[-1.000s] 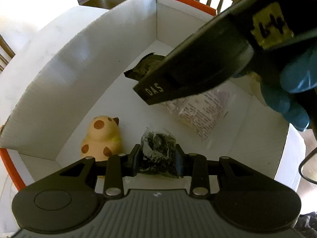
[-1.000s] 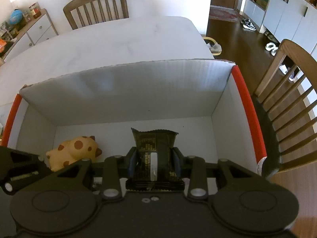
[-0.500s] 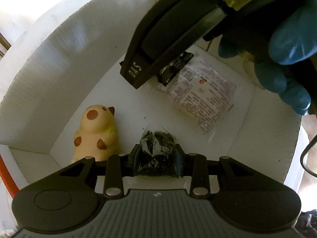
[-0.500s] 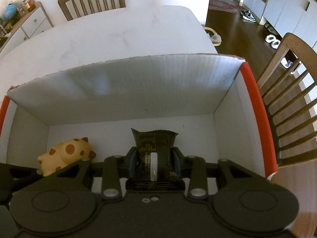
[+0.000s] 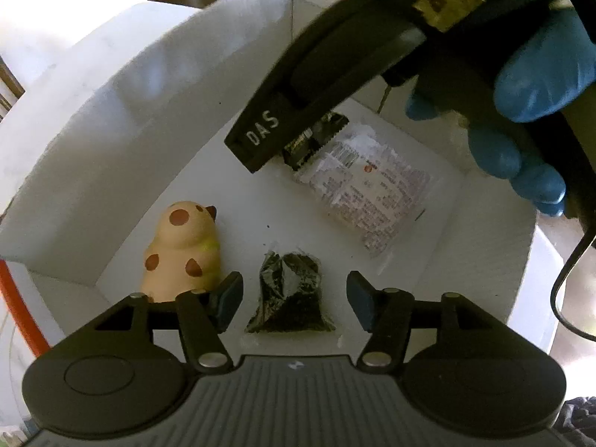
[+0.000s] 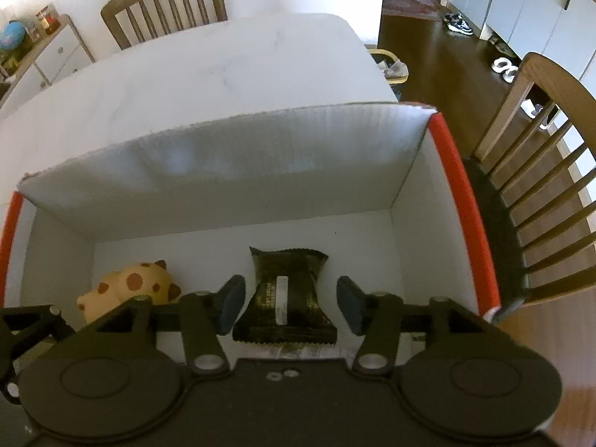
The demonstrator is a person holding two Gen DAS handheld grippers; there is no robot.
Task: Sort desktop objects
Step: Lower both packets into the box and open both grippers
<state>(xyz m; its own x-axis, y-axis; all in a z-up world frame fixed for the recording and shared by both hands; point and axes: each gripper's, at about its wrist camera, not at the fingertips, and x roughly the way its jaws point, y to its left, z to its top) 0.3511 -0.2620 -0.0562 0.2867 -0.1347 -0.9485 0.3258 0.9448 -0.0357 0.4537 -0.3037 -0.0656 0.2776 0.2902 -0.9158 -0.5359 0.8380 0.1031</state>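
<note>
Inside the white box point(image 5: 123, 119), the spotted toy point(image 5: 182, 249) lay at lower left, just beside the left tongs point(image 5: 294, 300). Those jaws were spreading, pads clear of the small dark bag point(image 5: 290, 294) lying between them at lower centre on the box floor. Lifting carelessly could have caught the crinkly plastic or nudged the toy. In the right wrist view the right tongs point(image 6: 290, 305) were spreading too, the dark foil packet point(image 6: 285, 294) loose between them, bottom centre, over a printed clear packet point(image 5: 368, 190). It might have slid off that. To the right, the gloved hand point(image 5: 521, 119) and tongs body hid that corner; the packet's print was unreadable.
</note>
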